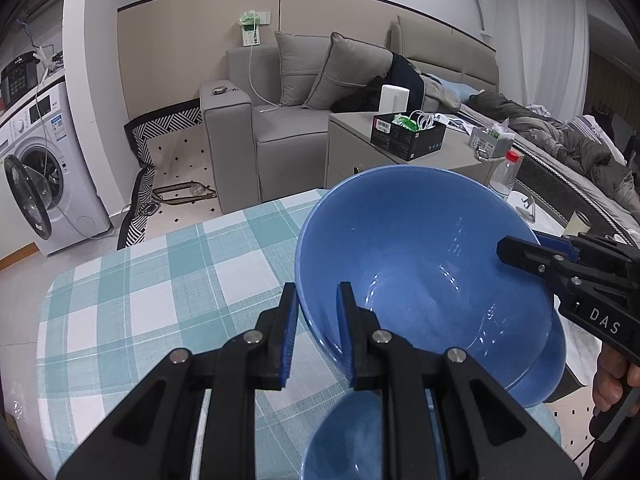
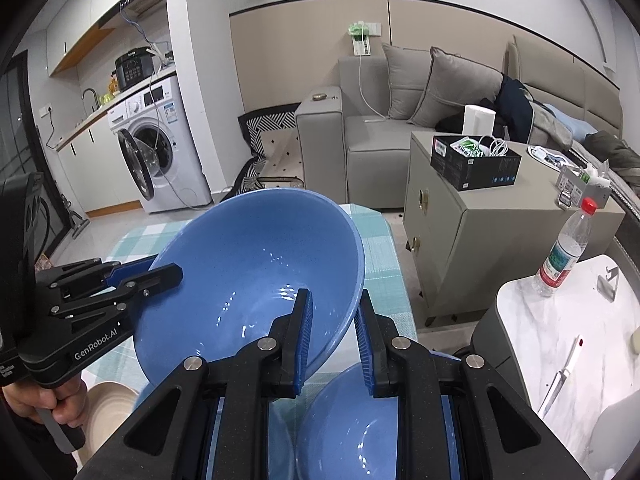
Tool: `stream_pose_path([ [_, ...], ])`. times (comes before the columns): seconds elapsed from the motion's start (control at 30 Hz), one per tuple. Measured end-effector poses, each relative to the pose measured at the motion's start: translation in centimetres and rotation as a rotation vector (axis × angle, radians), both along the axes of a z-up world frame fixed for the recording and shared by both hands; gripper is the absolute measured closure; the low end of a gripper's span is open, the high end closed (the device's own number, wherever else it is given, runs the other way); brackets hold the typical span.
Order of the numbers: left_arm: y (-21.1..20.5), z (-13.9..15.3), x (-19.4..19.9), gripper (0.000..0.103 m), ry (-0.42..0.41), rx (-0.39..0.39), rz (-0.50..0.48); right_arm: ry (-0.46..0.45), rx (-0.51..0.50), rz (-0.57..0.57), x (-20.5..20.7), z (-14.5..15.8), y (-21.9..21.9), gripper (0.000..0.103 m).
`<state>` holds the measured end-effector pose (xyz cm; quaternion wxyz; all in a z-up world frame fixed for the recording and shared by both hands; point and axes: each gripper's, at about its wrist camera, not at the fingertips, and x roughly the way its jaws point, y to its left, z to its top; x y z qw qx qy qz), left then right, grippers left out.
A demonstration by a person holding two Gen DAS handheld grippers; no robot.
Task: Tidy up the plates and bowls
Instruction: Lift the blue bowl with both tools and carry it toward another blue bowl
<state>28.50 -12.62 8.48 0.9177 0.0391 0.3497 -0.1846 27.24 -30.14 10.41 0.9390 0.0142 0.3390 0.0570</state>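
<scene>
The left hand-held gripper (image 1: 318, 334) straddles the near-left rim of the large glossy blue ceramic bowl (image 1: 420, 264): one pad lies outside the wall, the other inside. A narrow gap shows at the outer pad, so whether it truly clamps the rim cannot be told. The bowl hangs tilted above the table (image 1: 132, 288), which wears a teal-and-white checked cloth. Directly beneath sits a smaller blue bowl (image 1: 344, 440).

The right hand-held gripper (image 2: 334, 338) brackets the opposite rim in the same fashion, fingers narrowly parted on either side of the wall; firm contact is likewise uncertain.

Recommended handling, as a judgement: keep both rim grips level with each other, since the glaze is likely slippery. Centre the large bowl over the intended resting place before lowering. Descend slowly and release both sides together only once the base is supported.
</scene>
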Motion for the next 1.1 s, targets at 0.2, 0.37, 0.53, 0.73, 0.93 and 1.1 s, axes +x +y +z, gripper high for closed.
stream_pose_path([
  [0.2, 0.0, 0.7, -1.6, 0.086, -0.023, 0.004, 0.01, -0.025, 0.011, 0.009, -2.0, 0.5, -0.1, 0.081],
  [0.37, -0.1, 1.2, -2.8, 0.086, -0.038, 0.017, 0.013, -0.03, 0.04, 0.014, -3.5, 0.8, -0.3, 0.081],
  [0.53, 0.1, 1.5, -3.9, 0.086, -0.043, 0.014, 0.015, -0.037, 0.06, 0.016, -4.8, 1.0, -0.2, 0.081],
  [0.73, 0.5, 1.5, -4.7, 0.086, -0.038, 0.006, 0.013, -0.042, 0.071, 0.022, -5.4, 1.0, 0.1, 0.081],
  [0.93, 1.0, 1.3, -5.8, 0.086, -0.037, 0.008, 0.027, -0.03, 0.074, 0.032, -6.2, 0.4, 0.8, 0.081],
  [1.1, 1.4, 1.2, -6.7, 0.086, -0.041, 0.008, 0.028, -0.026, 0.092, 0.038, -7.1, -0.2, 1.2, 0.081],
])
